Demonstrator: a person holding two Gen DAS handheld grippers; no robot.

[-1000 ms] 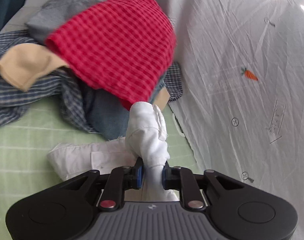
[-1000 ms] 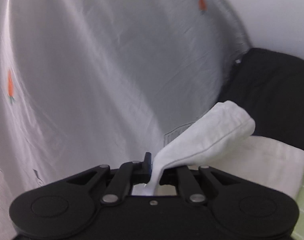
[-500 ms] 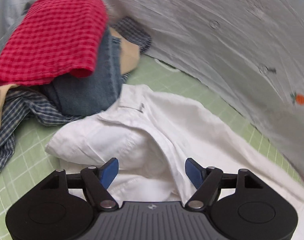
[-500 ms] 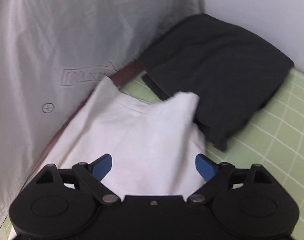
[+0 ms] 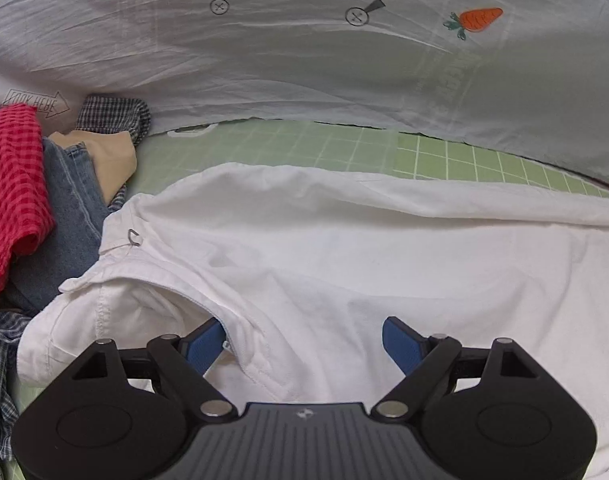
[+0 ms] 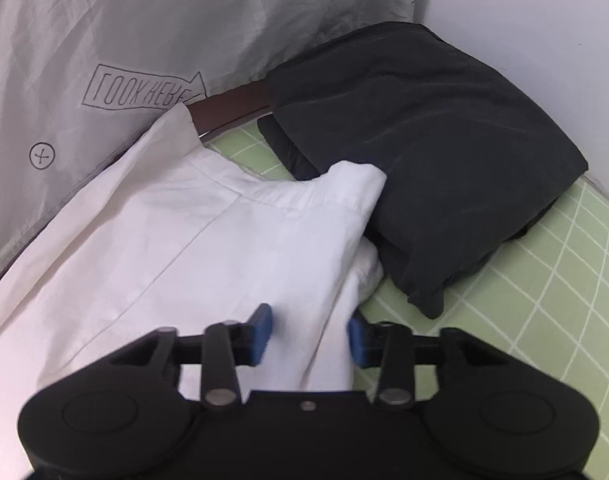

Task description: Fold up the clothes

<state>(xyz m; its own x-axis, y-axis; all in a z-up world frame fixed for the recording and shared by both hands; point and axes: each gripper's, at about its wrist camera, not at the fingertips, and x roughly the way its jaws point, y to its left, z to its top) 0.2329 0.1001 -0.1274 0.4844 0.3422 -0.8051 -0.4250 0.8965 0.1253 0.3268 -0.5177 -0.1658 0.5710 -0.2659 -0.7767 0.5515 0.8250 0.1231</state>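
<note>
Green gridded surface (image 5: 444,156) carries the shirt (image 5: 344,264), spread flat, collar toward the clothes pile (image 5: 20,184), long axis running across to the black garment (image 6: 424,140). Left tongs (image 5: 304,346) are opening wide, pressing nothing. Right tongs (image 6: 308,334) are closing around a fold (likely dragging both layers askew).

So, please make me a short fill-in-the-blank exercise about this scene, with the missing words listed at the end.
1. The white shirt lies on a ____ mat with a white grid.
2. On the pale sheet an orange ____ is printed.
3. The folded garment beside the shirt's far end is ____.
4. The checked cloth on the pile is ____.

Missing words: green; carrot; black; red
</note>
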